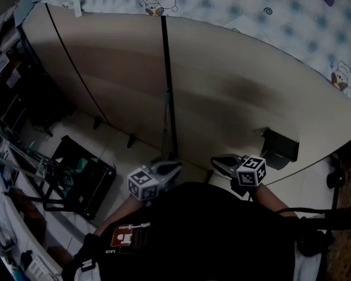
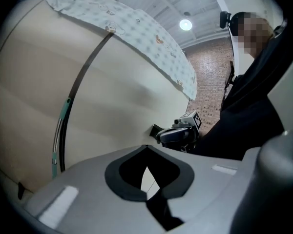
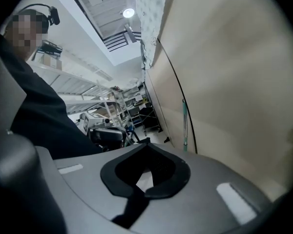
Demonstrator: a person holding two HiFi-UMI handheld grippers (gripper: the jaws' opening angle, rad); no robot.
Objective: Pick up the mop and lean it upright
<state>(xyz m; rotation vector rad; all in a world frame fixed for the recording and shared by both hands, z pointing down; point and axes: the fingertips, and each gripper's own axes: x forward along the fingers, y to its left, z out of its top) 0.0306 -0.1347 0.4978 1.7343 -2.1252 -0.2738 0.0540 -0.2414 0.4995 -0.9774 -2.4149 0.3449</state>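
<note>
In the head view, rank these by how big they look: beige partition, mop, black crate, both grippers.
1. beige partition
2. black crate
3. mop, long but thin, so unsure against the crate
4. left gripper and right gripper, alike

Mop [image 1: 164, 127] against panel [image 1: 240, 86] (beside seam [image 1: 167, 57])

**Clear floor ahead, clutter at the sides**

The pale tiled floor [image 1: 114, 151] lies free up to the tall beige partition panels [image 1: 234, 92]. A slim grey-green mop pole [image 1: 165, 124] leans at their seam. A black wire cart [image 1: 85, 177] crowds the left, and a black box [image 1: 279, 146] sits far right.
</note>
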